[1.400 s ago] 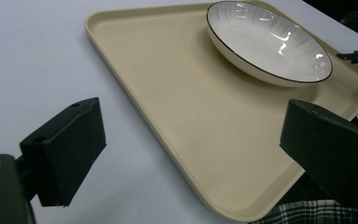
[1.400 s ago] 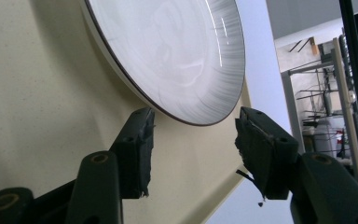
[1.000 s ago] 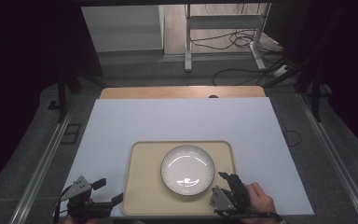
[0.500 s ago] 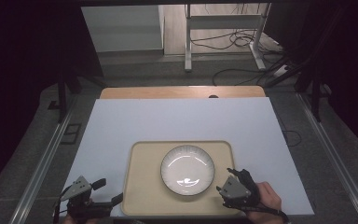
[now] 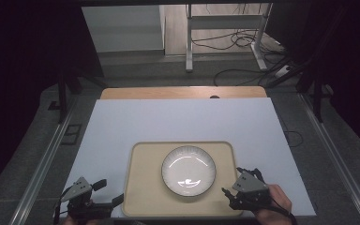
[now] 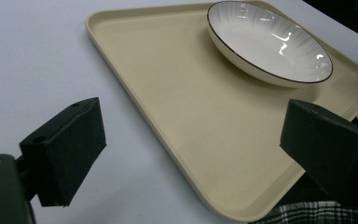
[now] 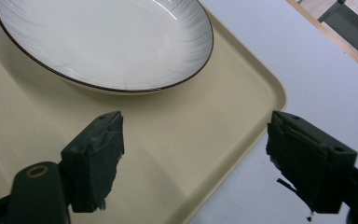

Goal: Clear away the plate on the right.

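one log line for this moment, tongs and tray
left tongs: open, at tray's left edge | right tongs: open, at right edge | plate: on tray, untouched

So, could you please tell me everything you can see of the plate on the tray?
The plate is round, shallow and white, glossy like glazed ceramic, with fine radial ribbing and a thin dark line along its rim. It is empty and sits upright and flat on the beige tray, slightly toward the tray's far edge. Nothing else touches it; both claws are open and apart from it.
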